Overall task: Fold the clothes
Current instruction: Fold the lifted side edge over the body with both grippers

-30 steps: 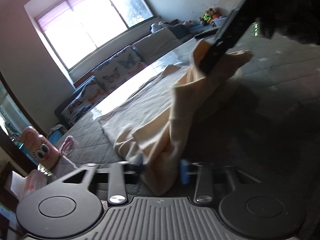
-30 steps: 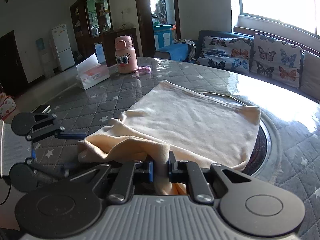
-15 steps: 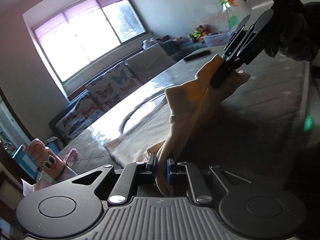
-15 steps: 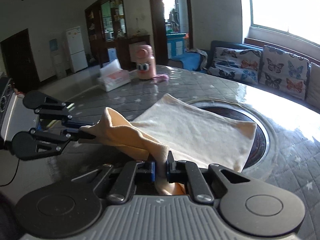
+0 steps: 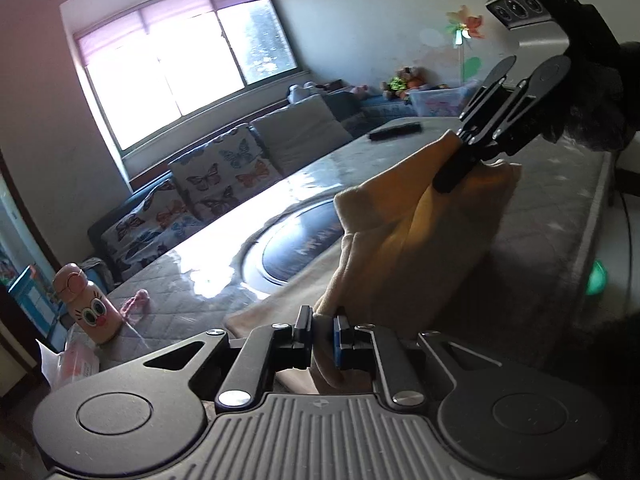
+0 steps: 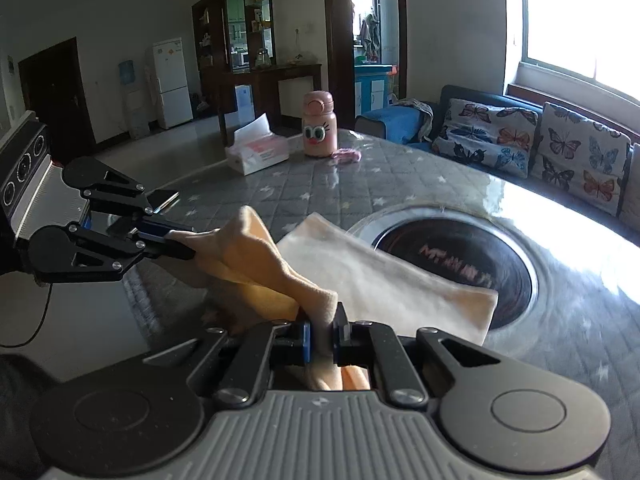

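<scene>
Sunlit desk (image 6: 400,184) carries the far half of a cloth (image 6: 384,280). Left gripper (image 5: 323,334) and right gripper (image 6: 322,334) fingers each clamp a raised near corner

A lived-in home, in an open living and dining room. A sofa (image 6: 500,148) with butterfly cushions (image 5: 224,176) runs under a wide window (image 5: 180,64). Soft toys (image 5: 404,80) sit in the far corner, beside a paper flower (image 5: 464,24) on the wall. A quilted table (image 6: 280,184) carries a child's pink bottle (image 6: 318,124) and a tissue box (image 6: 258,152). Further back stand a white fridge (image 6: 172,82), a water dispenser (image 6: 128,96), dark wooden shelves (image 6: 240,28) and a doorway to another room.
</scene>
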`<act>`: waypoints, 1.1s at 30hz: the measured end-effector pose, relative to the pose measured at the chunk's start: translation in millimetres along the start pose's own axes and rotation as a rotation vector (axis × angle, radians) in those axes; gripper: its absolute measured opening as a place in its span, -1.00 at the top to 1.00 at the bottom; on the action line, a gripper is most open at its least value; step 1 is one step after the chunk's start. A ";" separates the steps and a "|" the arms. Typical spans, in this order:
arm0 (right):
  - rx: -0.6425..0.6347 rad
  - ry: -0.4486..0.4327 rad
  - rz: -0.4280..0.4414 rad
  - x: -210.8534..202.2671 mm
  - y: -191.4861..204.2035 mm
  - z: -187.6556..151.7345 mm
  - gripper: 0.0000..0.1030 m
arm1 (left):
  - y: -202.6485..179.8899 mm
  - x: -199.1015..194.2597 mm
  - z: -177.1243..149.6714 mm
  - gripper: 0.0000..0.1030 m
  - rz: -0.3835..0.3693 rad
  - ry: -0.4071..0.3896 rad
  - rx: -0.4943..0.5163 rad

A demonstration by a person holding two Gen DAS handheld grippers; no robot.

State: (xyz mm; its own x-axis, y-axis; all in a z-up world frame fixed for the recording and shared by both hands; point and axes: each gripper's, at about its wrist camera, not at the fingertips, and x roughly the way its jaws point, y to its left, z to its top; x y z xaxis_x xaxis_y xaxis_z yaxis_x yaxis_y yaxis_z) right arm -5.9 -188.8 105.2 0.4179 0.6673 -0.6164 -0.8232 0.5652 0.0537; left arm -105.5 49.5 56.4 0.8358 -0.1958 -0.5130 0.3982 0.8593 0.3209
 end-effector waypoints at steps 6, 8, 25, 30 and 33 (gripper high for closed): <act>-0.015 0.024 -0.024 49.4 -37.4 38.6 0.84 | 43.6 62.8 16.1 0.78 0.011 0.057 -0.070; 0.001 0.046 -0.032 72.7 -53.1 48.0 0.84 | 55.1 88.3 17.1 0.78 0.013 0.084 -0.094; 0.274 0.077 -0.151 116.9 -123.2 -2.9 0.32 | 78.1 137.5 -3.5 0.58 0.142 0.153 -0.208; 0.289 0.119 -0.170 97.6 -125.0 -22.8 0.32 | 64.0 131.8 8.0 0.37 0.119 0.127 -0.165; 0.305 0.109 -0.170 101.2 -125.6 -25.3 0.32 | 58.3 132.3 13.7 0.37 0.108 0.114 -0.155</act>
State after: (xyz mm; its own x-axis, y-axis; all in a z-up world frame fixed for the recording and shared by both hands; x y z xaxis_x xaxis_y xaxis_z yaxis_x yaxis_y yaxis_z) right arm 130.1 -204.5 16.2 0.4822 0.5048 -0.7160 -0.5857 0.7936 0.1650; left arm 33.4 67.2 18.2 0.8189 -0.0512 -0.5717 0.2384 0.9364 0.2576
